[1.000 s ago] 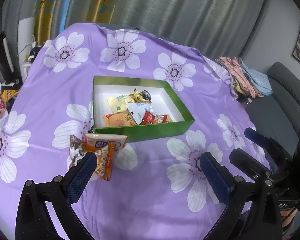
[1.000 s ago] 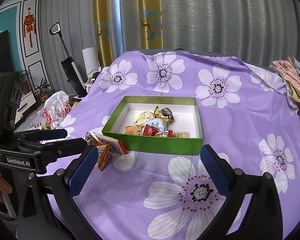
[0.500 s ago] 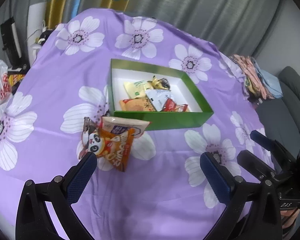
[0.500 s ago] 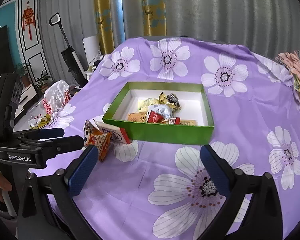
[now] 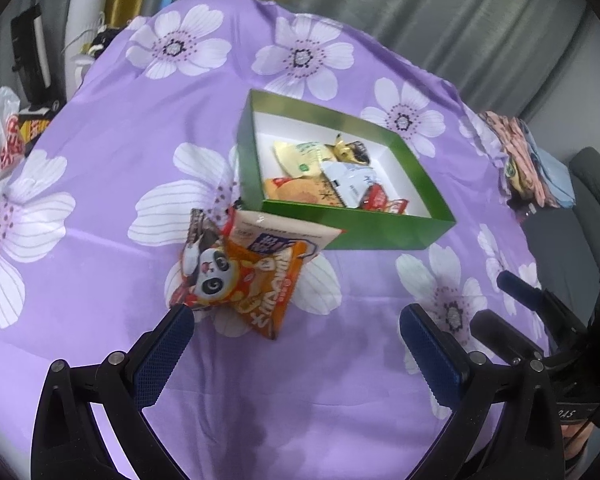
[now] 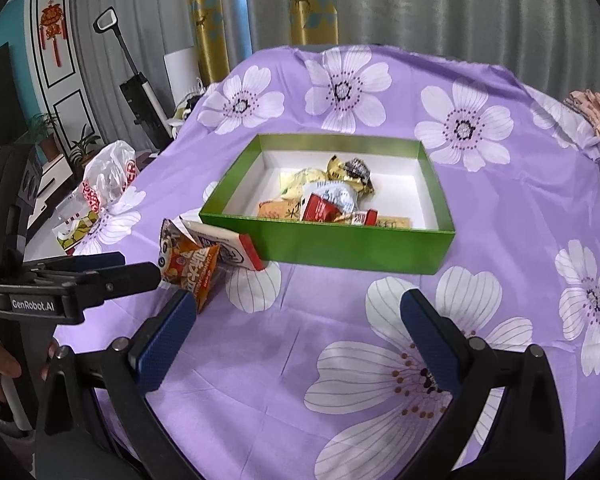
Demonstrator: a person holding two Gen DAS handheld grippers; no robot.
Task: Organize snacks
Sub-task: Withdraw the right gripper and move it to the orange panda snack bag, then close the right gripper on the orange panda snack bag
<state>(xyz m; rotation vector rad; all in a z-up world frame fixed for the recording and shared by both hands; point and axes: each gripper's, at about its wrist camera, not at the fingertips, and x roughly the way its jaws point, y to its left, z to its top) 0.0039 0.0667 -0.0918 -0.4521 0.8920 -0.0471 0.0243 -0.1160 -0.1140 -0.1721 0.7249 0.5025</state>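
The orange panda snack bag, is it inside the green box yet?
No, the orange panda snack bag lies on the purple cloth outside the green box.

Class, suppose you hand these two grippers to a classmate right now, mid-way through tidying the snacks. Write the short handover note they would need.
Left gripper: open, empty, pointing at the loose packets.
Right gripper: open, empty, facing the box's near wall.
Green box: on the purple flowered cloth, several snacks already inside, including a red packet and a gold-wrapped sweet.
Still outside: an orange panda packet and a flat pale packet lying partly on it and against the box's near left corner.
Done: most snacks boxed.
Left: likely pick up those two with the left gripper, the nearer one, and put them in the box.
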